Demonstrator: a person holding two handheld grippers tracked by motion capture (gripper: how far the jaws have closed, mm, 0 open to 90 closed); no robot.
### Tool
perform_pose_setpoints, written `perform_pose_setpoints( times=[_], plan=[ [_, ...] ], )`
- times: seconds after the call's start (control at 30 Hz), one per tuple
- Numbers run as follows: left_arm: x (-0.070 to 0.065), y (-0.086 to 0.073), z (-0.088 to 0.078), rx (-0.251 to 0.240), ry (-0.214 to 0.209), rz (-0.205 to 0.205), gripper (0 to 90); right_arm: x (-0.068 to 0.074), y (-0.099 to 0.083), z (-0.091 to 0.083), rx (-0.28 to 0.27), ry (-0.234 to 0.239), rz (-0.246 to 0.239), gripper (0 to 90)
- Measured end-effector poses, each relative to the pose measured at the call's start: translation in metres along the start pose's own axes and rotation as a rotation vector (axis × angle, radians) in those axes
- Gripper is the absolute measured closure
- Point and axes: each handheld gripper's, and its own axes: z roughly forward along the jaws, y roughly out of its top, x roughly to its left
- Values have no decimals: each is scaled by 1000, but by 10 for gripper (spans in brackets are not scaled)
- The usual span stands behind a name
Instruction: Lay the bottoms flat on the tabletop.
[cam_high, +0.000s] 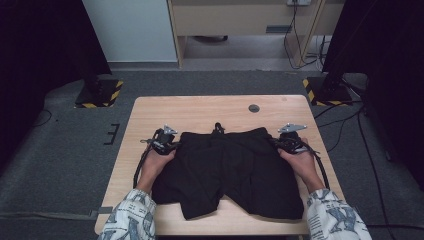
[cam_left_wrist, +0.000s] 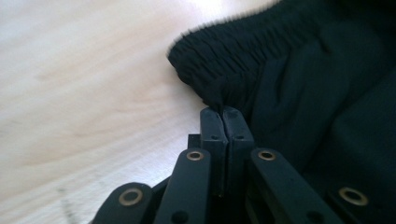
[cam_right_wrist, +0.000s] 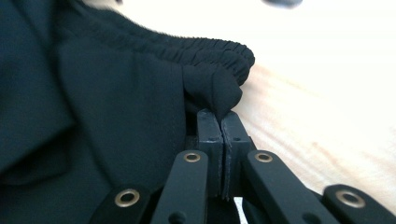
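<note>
On the pale wooden table (cam_high: 150, 107) over grey carpet (cam_high: 60, 150), both grippers' fingers pinch the black shorts' (cam_high: 225, 170) waistband corners.

A light wooden table (cam_high: 150, 112) was set on grey carpet (cam_high: 60, 150). Two yellow-and-black striped bases (cam_high: 99, 93) were placed beyond it, beside a wooden cabinet (cam_high: 240, 20).

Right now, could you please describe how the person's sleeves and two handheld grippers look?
White sleeves carry a blue-grey print. The left gripper and right gripper are black, each topped by a grey three-cornered plate, trailing a black cable. Their jaws are flat black bars with brass rivets.
</note>
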Motion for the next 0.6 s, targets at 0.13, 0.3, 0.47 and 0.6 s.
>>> perform_pose_setpoints(
  times=[0.13,0.3,0.47,0.6],
  plan=[
    [-1,14,-33,-110,28,24,885,1,14,-24,-74,9,1,891],
    [-8,31,-71,-208,54,58,886,5,37,-54,-161,9,-10,892],
    [-9,44,-101,-301,78,57,887,7,58,-81,-241,0,-8,892],
    [-5,55,-109,-293,80,65,887,10,72,-94,-264,-7,-25,892]
  ],
)
